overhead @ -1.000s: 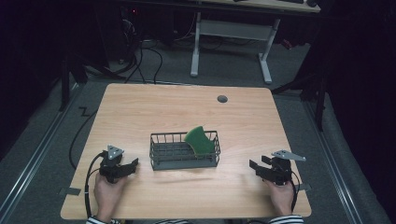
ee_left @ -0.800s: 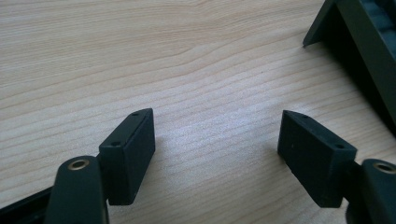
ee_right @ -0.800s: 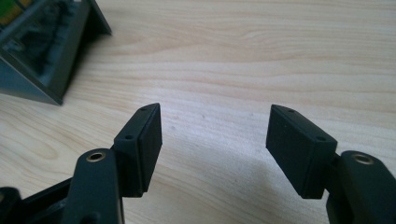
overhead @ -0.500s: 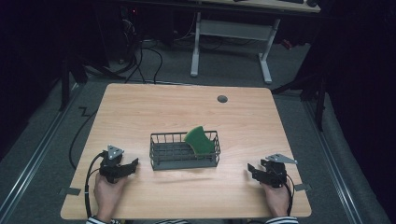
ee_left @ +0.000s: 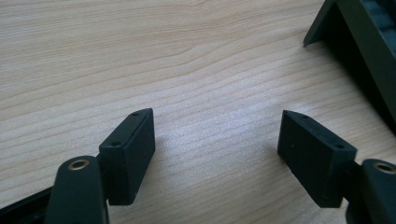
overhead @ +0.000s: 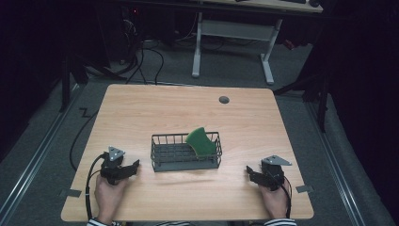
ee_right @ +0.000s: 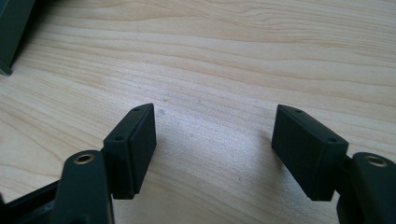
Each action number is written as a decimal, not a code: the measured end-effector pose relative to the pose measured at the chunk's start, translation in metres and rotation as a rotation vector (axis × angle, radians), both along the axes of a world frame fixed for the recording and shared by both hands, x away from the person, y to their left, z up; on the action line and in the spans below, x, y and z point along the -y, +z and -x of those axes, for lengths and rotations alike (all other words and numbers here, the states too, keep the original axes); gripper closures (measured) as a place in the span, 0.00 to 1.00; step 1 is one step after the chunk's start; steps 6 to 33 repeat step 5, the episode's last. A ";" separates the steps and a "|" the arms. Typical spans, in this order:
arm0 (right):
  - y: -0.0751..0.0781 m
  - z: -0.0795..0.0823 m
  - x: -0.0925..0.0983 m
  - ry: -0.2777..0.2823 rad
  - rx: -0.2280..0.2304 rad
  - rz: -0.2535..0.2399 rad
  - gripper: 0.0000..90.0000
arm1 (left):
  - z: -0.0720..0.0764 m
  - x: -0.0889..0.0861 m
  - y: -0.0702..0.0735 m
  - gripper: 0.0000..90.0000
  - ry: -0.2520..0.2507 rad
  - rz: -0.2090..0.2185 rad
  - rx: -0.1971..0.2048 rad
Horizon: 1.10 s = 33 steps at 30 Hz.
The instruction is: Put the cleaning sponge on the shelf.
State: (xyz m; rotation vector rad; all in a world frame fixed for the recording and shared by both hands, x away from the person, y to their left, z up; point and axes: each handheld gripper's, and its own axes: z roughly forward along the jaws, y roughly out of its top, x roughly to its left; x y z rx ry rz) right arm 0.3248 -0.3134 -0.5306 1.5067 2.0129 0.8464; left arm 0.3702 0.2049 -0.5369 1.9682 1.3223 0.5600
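A dark wire basket [overhead: 186,151] sits mid-tabletop [overhead: 155,108]; a green sponge [overhead: 201,141] leans at its 3 o'clock end.

table [overhead: 155,108]: pale matt wood | basket [overhead: 162,160]: dark wire | tongs [ee_left: 217,158]: matt black

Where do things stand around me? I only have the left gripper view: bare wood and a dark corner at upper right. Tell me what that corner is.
Observer: It belongs to a dark wire basket at the middle of the table, per the high view.
Operator: Report its contents.
Observer: A green sponge leans tilted in its right end.
Operator: Give me the right gripper.
Observer: The right gripper is open over bare wood, right of the basket.
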 end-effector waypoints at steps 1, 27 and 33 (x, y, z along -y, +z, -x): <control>0.000 0.000 0.000 0.000 0.001 0.002 0.33 | 0.000 0.000 0.000 0.31 0.000 -0.001 0.000; 0.000 0.000 -0.001 -0.003 -0.001 0.002 0.32 | 0.000 0.000 0.000 0.31 0.000 0.001 0.000; 0.000 0.000 -0.001 -0.003 -0.001 0.002 0.32 | 0.000 0.000 0.000 0.31 0.000 0.001 0.000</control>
